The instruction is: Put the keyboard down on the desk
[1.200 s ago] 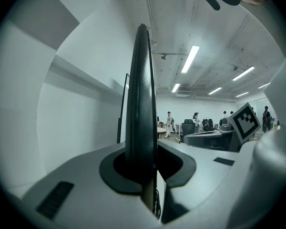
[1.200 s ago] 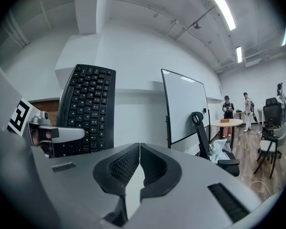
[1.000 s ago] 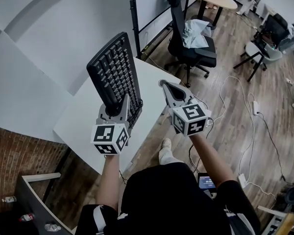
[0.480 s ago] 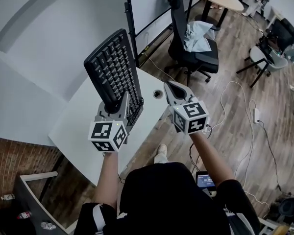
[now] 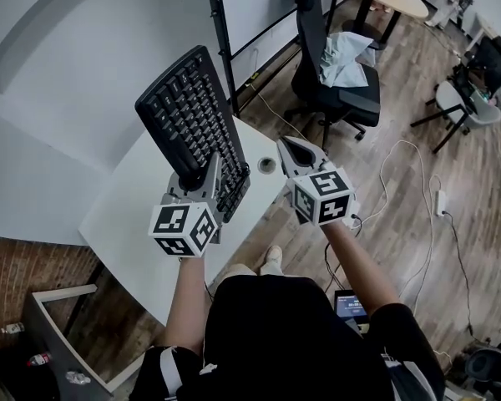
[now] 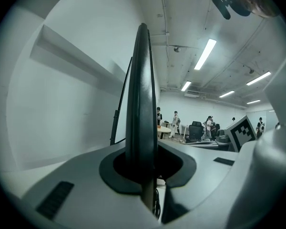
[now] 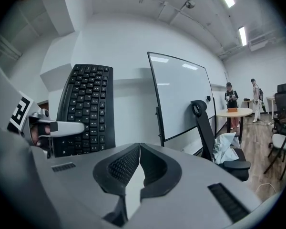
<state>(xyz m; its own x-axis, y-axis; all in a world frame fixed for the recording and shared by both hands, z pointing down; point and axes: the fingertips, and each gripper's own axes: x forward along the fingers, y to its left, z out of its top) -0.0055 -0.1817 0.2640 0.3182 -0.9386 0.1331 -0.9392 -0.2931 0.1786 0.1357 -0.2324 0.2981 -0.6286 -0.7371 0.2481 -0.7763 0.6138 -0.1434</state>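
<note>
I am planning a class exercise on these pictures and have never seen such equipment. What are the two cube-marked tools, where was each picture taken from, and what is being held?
There is no robot here. A person holds a tool in each hand, and each tool has two jaws that pinch. The picture from above comes from a camera on the person's head. The other two come from cameras riding on the tools, each looking along its own jaws. The left gripper is shut on the lower end of a black keyboard. The keyboard stands up on end above the white desk and is not yet laid down. The right gripper is beside it, with its jaws shut on nothing. An office chair stands beyond the desk.
</note>
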